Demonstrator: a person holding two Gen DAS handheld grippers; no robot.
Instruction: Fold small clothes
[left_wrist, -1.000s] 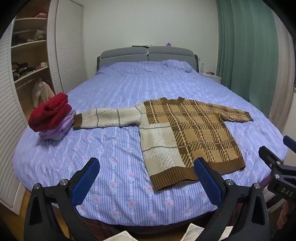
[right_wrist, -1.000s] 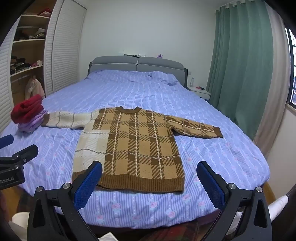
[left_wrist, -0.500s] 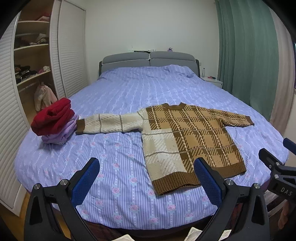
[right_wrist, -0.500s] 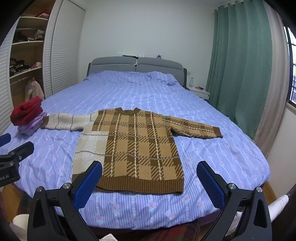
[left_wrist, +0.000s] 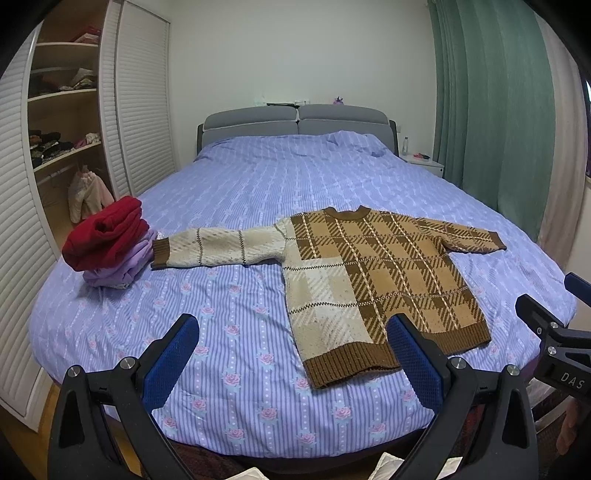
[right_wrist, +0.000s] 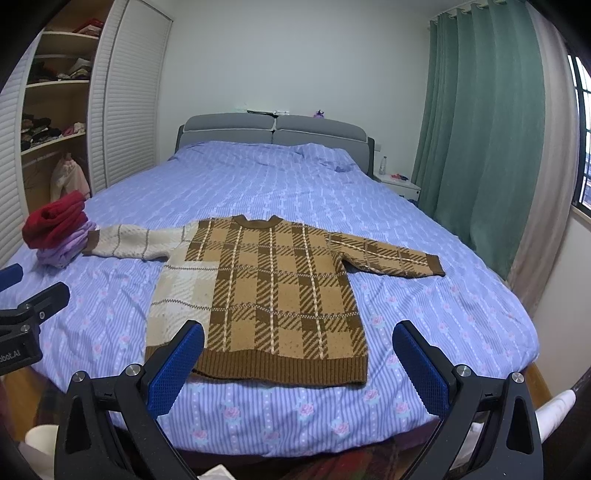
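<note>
1. My left gripper (left_wrist: 291, 360) and right gripper (right_wrist: 297, 363) both hang spread and empty off the foot edge of the lilac striped bed (right_wrist: 461, 310).
2. The brown-and-cream plaid knit sweater (right_wrist: 273, 291) lies flat and unfolded near that edge, so folding hasn't begun; I judge the next move is pinching a sleeve inward.

Bed (left_wrist: 258, 206): sweater (left_wrist: 376, 273), folded pile (left_wrist: 110, 243).

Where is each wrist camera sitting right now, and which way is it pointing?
Left wrist: on the left gripper off the foot of the bed, facing the headboard; its open blue fingers frame the plaid sweater, and the right gripper shows at the right edge.
Right wrist: on the right gripper, further right, same heading; the left gripper shows at the left edge.
Shared: sweater, bed, red and lilac folded pile, green curtain.
</note>
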